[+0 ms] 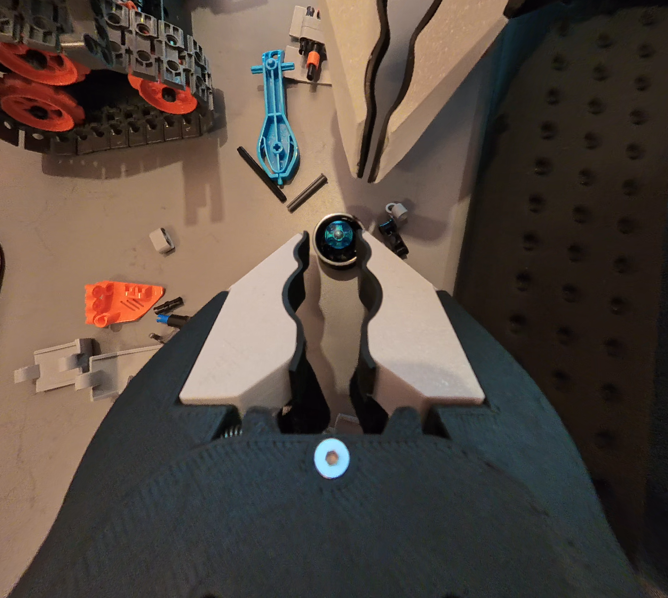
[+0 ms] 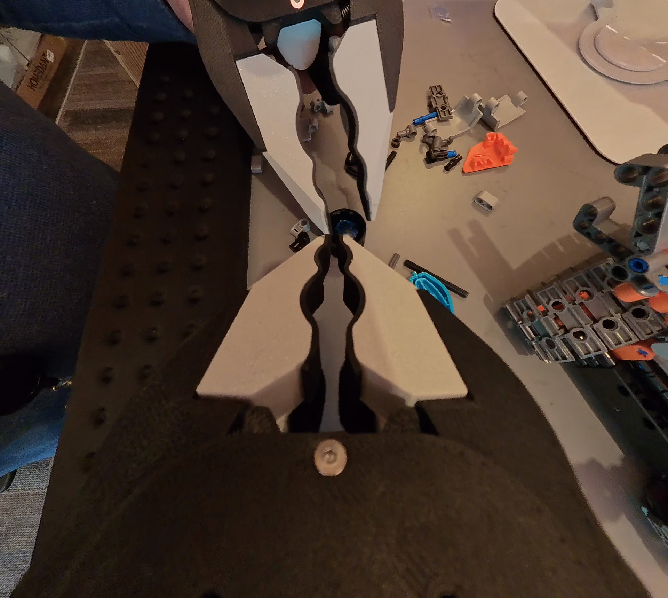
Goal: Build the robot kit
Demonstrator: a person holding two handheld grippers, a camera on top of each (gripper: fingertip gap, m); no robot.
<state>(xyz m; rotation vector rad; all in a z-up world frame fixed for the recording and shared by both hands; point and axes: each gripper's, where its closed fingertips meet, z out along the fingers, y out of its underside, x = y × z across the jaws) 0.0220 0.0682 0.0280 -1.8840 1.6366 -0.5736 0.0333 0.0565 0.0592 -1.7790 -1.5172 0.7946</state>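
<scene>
A small round black wheel with a blue centre point(image 1: 336, 243) sits between the fingertips of my left gripper point(image 1: 334, 237), which is shut on it just above the grey table. In the right wrist view the same wheel point(image 2: 349, 224) shows between the left gripper's tips point(image 2: 347, 224), which reach in from the top. My right gripper point(image 2: 337, 241) has its jaws nearly together right in front of the wheel, whose near edge is hidden behind its tips. In the left wrist view the right gripper point(image 1: 365, 179) points down from above, jaws a thin slit apart, nothing seen in them.
A tracked model with orange wheels point(image 1: 108, 56) point(image 2: 596, 320) stands beside loose parts: a blue tool point(image 1: 276, 125), black axles point(image 1: 262, 173), an orange panel point(image 1: 119, 302) point(image 2: 489, 152), grey pieces point(image 1: 72, 367) point(image 2: 488, 108). A black perforated mat point(image 1: 578, 219) point(image 2: 162, 219) borders the table. A white stand base point(image 2: 542, 56) lies far right. Only a small space, under 4 cm, lies between the two pairs of fingers.
</scene>
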